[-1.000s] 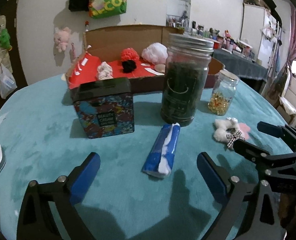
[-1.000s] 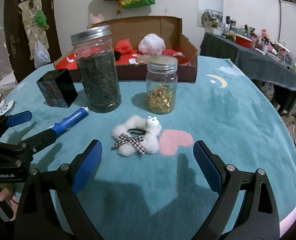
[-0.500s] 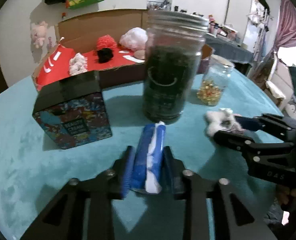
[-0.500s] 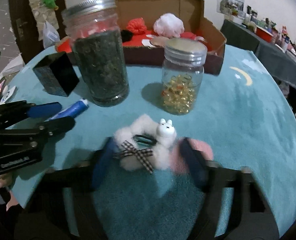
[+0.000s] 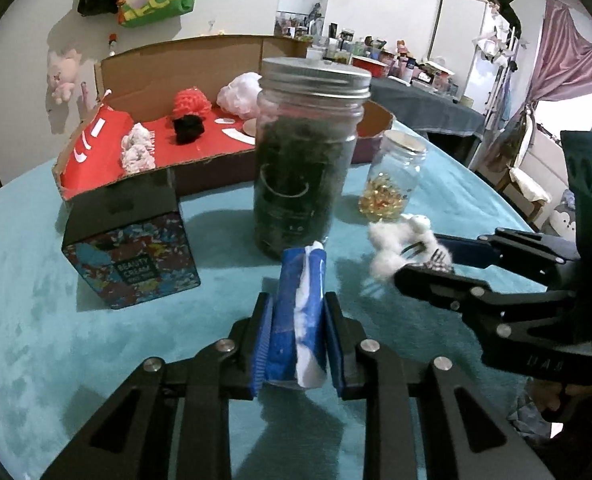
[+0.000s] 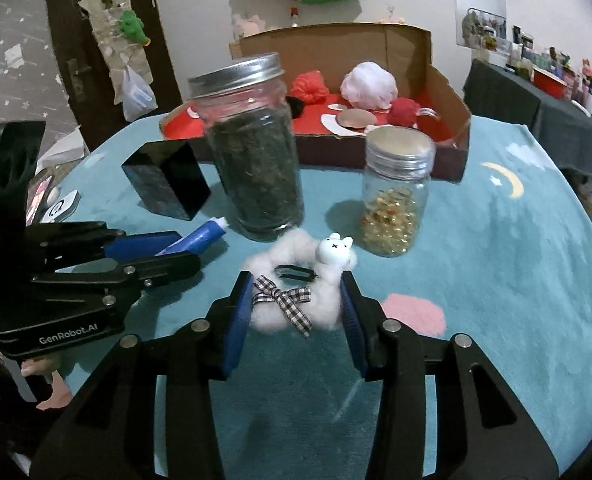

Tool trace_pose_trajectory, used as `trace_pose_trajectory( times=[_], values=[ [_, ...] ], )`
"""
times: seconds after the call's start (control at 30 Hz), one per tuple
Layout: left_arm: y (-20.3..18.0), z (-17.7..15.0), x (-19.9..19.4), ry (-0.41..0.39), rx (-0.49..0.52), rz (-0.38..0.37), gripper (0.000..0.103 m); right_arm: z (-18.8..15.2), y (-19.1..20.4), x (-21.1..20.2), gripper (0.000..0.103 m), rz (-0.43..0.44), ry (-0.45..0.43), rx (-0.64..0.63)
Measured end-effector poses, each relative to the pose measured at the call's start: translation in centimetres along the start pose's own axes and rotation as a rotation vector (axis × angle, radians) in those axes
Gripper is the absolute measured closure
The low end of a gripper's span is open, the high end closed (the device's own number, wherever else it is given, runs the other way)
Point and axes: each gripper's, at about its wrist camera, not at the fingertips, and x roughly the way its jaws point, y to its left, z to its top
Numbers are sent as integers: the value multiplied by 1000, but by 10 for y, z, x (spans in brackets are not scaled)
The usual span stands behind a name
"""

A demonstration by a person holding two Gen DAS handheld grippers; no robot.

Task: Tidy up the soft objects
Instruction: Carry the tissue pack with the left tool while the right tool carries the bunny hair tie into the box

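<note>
1. A teal plush cloth (image 6: 515,264) covers the round table; from left to right stand a patterned black box (image 5: 130,248), a tall jar of dark leaves (image 5: 305,160), and a small jar of golden capsules (image 5: 393,184).
2. Behind them, a cardboard box (image 5: 184,60) holds pompoms.
3. The left gripper (image 5: 296,340) has just been closing and now clamps the blue-and-white roll (image 5: 301,308).
4. The right gripper (image 6: 296,312) has just been closing and now squeezes the fluffy white scrunchie (image 6: 319,280).
5. Only the right view shows a door (image 6: 96,40); only the left shows a pink curtain (image 5: 567,52).
</note>
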Motion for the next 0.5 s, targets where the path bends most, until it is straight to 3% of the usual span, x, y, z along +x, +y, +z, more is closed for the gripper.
trace_pose_trajectory(
  times=[0.37, 0.5],
  values=[
    [17, -5, -4, 16, -55, -25, 76, -1, 2, 0, 63, 19, 11, 4],
    [31, -11, -11, 21, -88, -3, 76, -4, -4, -2, 63, 3, 19, 10]
  ],
)
